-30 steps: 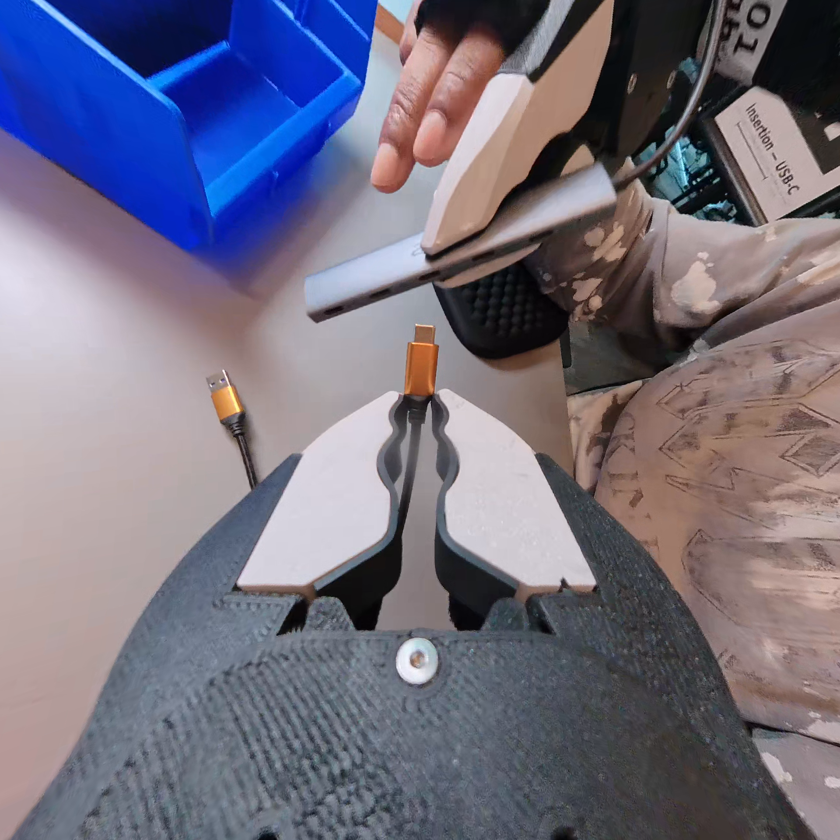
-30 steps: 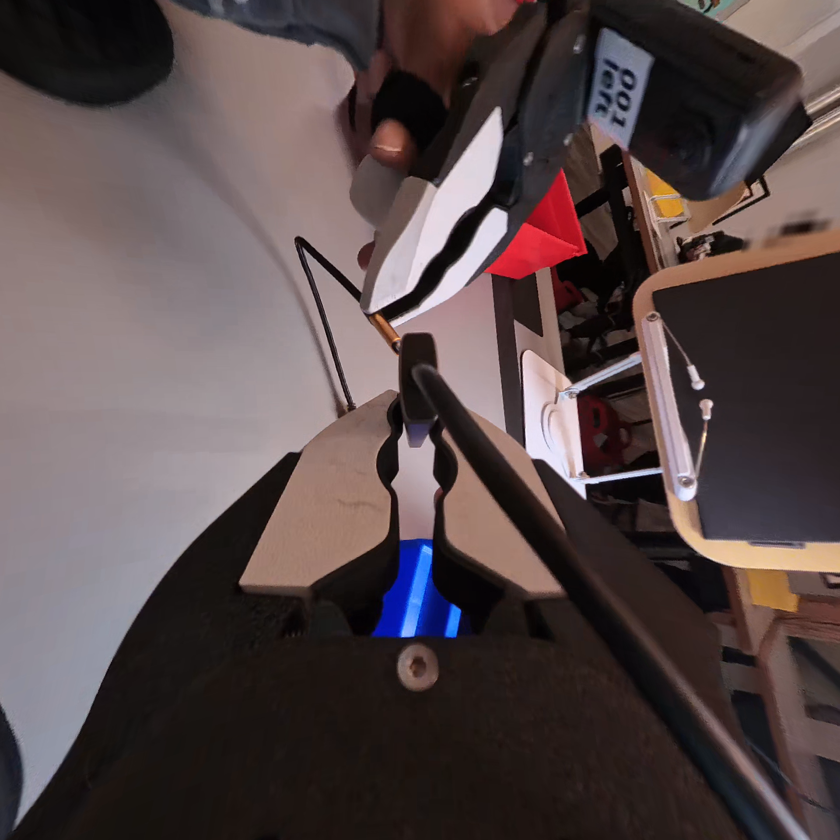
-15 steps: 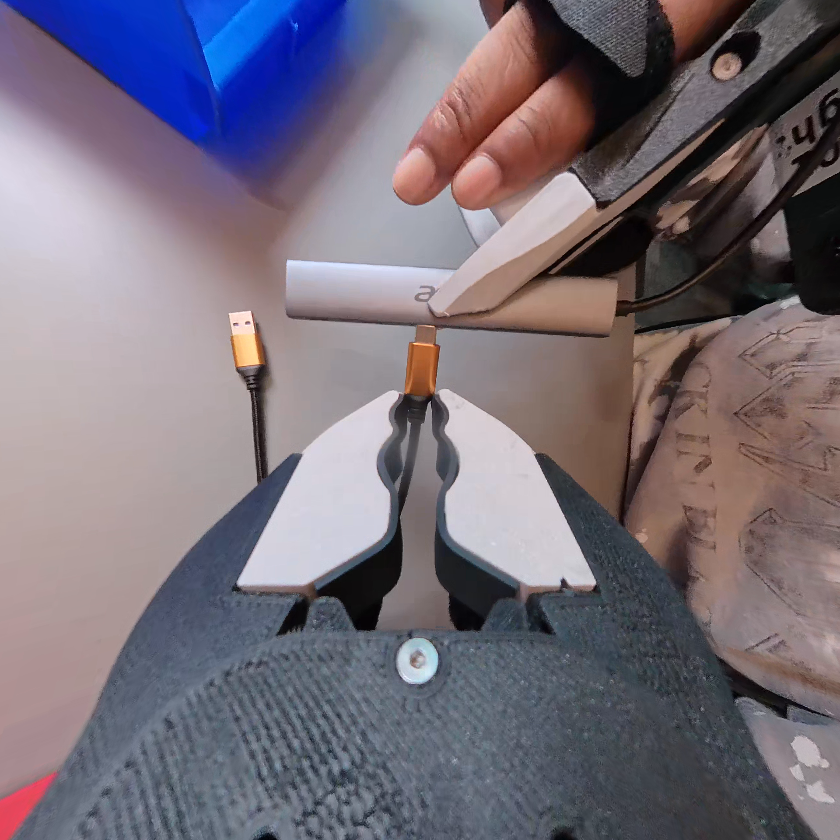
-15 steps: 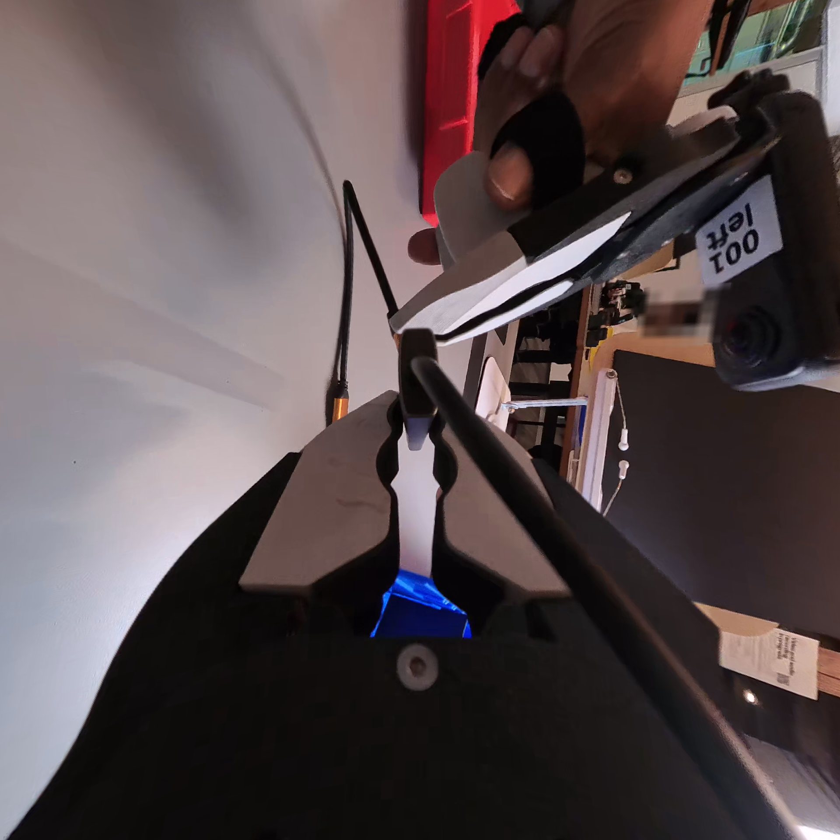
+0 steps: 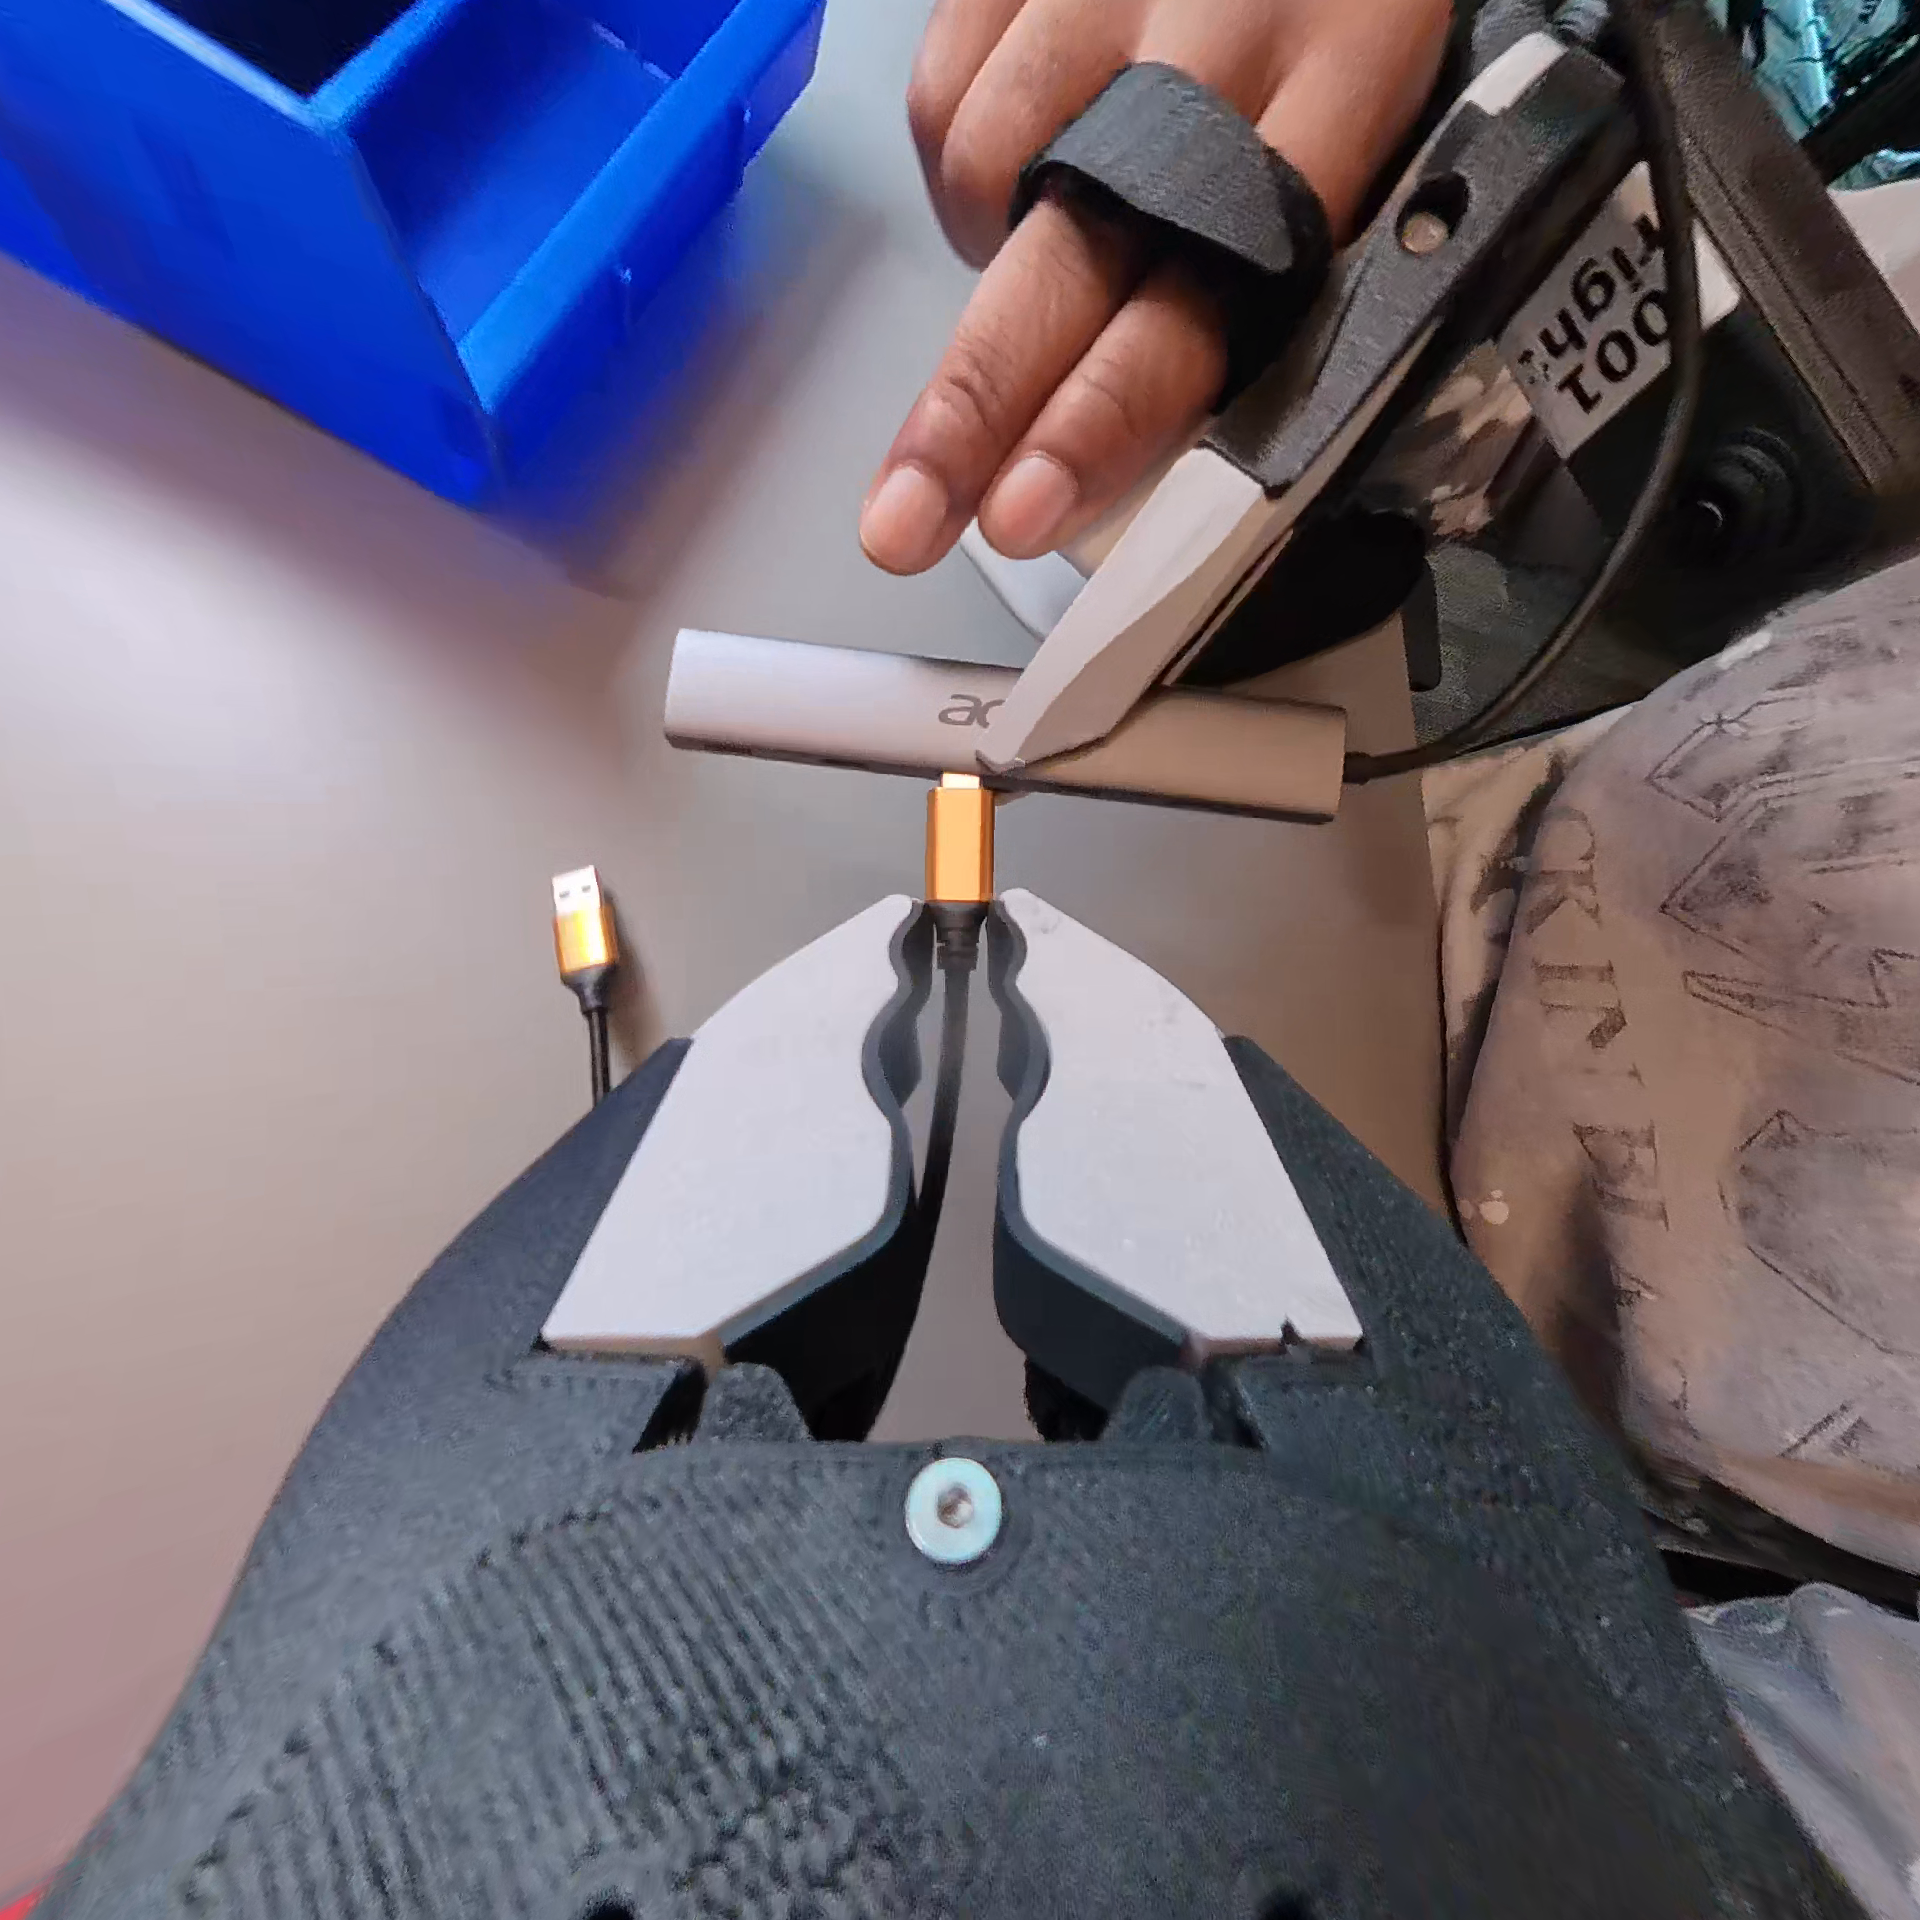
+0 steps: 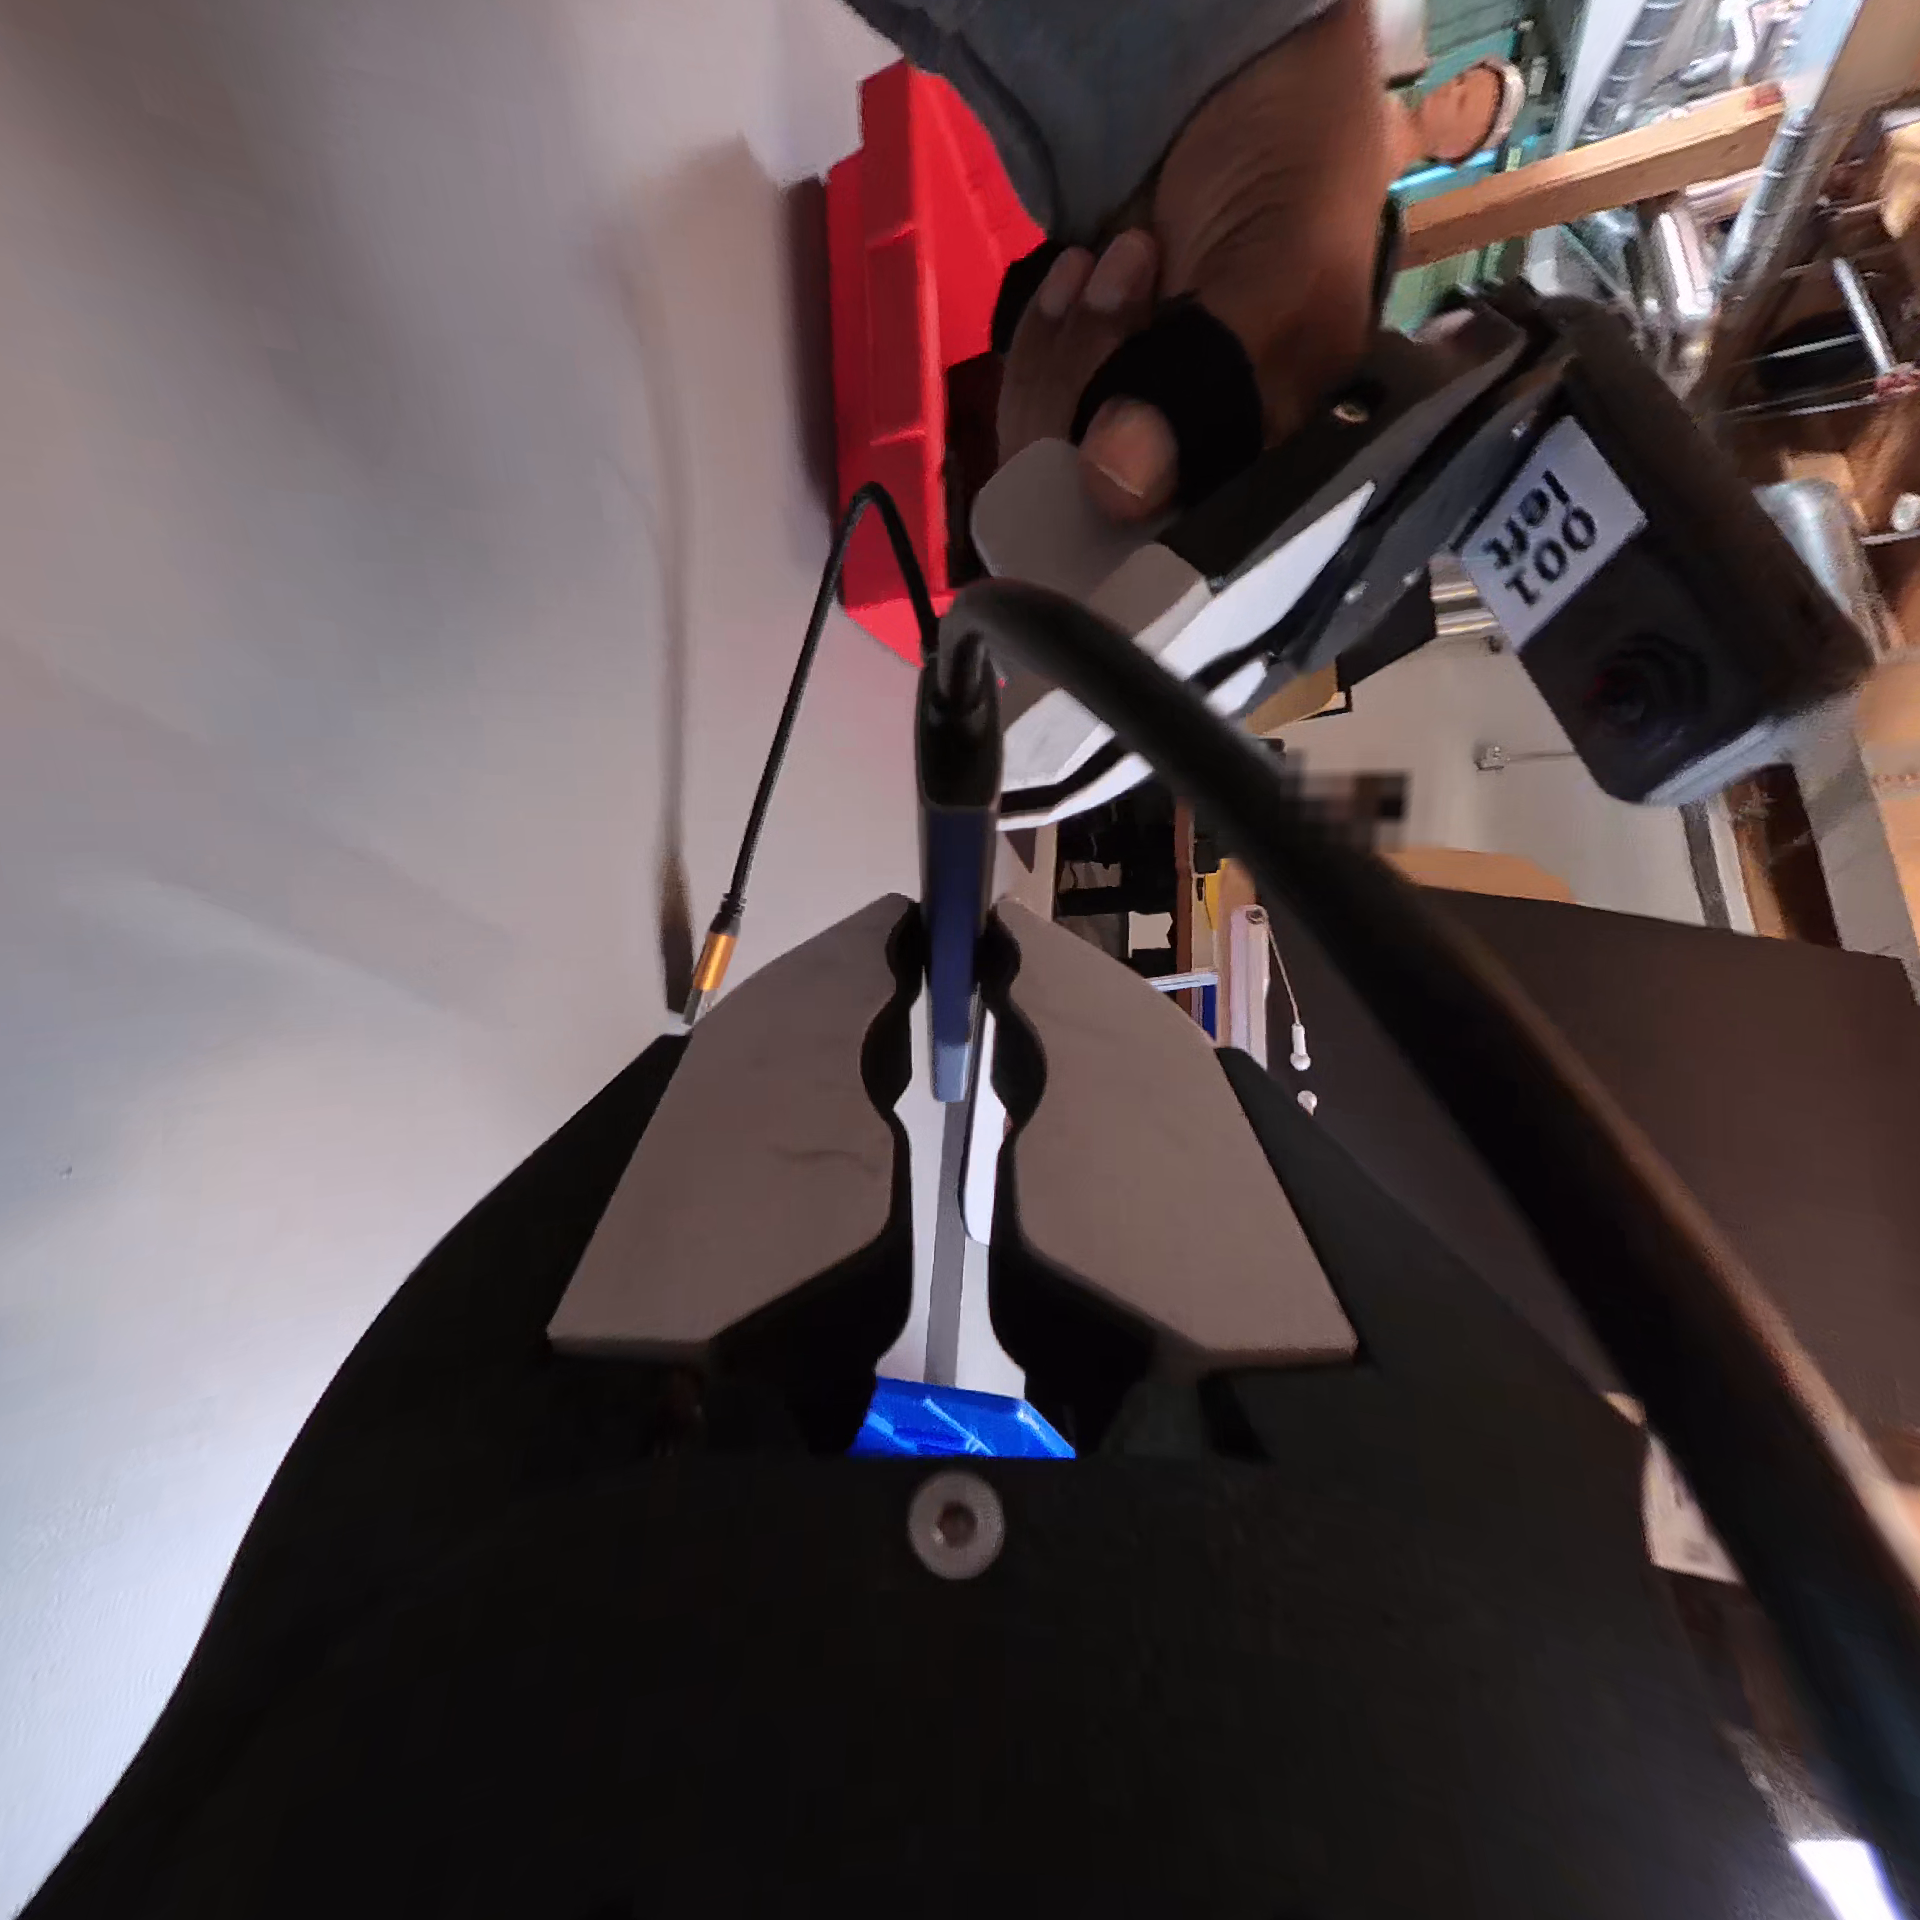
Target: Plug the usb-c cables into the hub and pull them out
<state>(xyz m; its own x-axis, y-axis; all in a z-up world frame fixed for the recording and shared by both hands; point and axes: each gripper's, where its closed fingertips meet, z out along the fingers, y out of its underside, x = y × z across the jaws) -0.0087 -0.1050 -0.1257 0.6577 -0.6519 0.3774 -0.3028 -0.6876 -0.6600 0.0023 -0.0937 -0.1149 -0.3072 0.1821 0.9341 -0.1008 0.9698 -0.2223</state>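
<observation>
The left claw [image 5: 958,906] is clamping the cable just behind its orange USB-C plug [image 5: 960,854], so the stiff plug is sticking out straight toward the grey hub [image 5: 831,698]. The right claw [image 6: 954,920] is pinching the hub edge-on, presenting its port side squarely; the plug's metal tip is meeting the hub, though seating depth is unclear. The cable's other orange end [image 5: 582,937] is lying on the pale counter [image 5: 260,935], near a blue bin [image 5: 416,239]; a red bin [image 6: 894,343] and cluttered shelving are showing beyond.
</observation>
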